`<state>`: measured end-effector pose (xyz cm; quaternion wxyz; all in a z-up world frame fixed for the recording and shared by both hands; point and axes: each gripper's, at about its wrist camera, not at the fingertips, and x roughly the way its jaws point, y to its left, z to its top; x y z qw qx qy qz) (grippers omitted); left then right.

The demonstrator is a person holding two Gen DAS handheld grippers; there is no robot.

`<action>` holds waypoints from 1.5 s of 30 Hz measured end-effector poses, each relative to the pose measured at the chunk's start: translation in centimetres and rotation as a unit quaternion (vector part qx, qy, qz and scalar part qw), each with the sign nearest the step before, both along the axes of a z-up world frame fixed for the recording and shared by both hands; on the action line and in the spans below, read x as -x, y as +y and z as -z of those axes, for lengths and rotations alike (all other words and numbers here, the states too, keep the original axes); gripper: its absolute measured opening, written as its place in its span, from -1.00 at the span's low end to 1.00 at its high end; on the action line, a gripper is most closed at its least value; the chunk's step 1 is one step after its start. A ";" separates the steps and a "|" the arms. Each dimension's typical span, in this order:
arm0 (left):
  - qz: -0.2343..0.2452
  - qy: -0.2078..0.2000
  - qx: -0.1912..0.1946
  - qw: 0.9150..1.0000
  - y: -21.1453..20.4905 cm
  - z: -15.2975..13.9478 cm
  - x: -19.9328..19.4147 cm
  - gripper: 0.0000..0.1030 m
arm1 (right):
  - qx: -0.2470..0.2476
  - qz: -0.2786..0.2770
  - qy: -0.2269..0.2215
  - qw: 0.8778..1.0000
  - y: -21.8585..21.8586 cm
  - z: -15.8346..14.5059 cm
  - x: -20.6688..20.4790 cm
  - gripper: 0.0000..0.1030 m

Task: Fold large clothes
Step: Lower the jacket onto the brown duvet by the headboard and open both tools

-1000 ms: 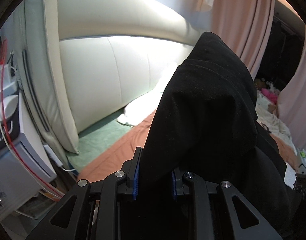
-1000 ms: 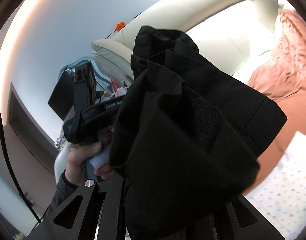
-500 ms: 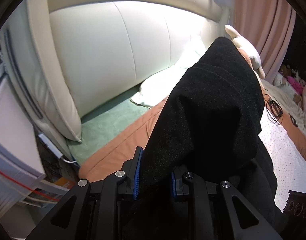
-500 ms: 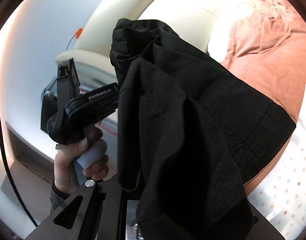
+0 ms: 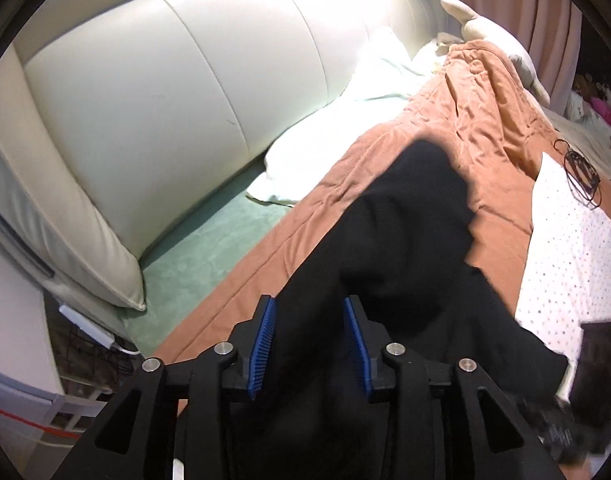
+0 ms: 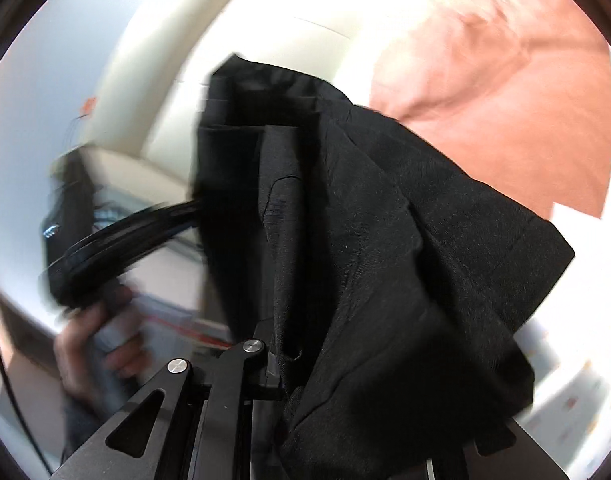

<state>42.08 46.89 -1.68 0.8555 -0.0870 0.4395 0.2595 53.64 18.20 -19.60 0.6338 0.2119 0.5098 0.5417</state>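
- Here your left hand-held gripper (image 5: 309, 340) was opening, the black garment (image 5: 405, 240) between its jaws, stretching away over the orange blanket (image 5: 485, 120).
- Your right hand-held gripper (image 6: 305, 360) pinched the garment's folded edge.
- Spotted sheet (image 5: 565, 248) lay bare rightward.

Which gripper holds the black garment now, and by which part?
The right gripper pinches a bunched fold of the black garment. The left gripper is opening; cloth lies between its jaws.

Both wrist views close behind black garment (image 5: 393, 264); share headboard (image 5: 177, 92), orange blanket (image 6: 517, 92).
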 end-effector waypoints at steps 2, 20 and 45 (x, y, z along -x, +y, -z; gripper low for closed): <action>0.004 -0.006 0.009 1.000 -0.5 1.6 1.8 0.15 | 0.051 0.016 0.019 0.998 0.1 4.0 -2.2 -0.64; -0.042 0.007 0.083 0.996 -3.4 7.9 10.3 0.15 | 0.141 0.062 -0.038 0.987 0.8 5.5 -5.3 -0.03; -0.051 0.032 0.141 0.988 -9.0 14.2 14.1 0.11 | 0.111 0.054 -0.070 0.990 -8.4 1.6 2.3 0.19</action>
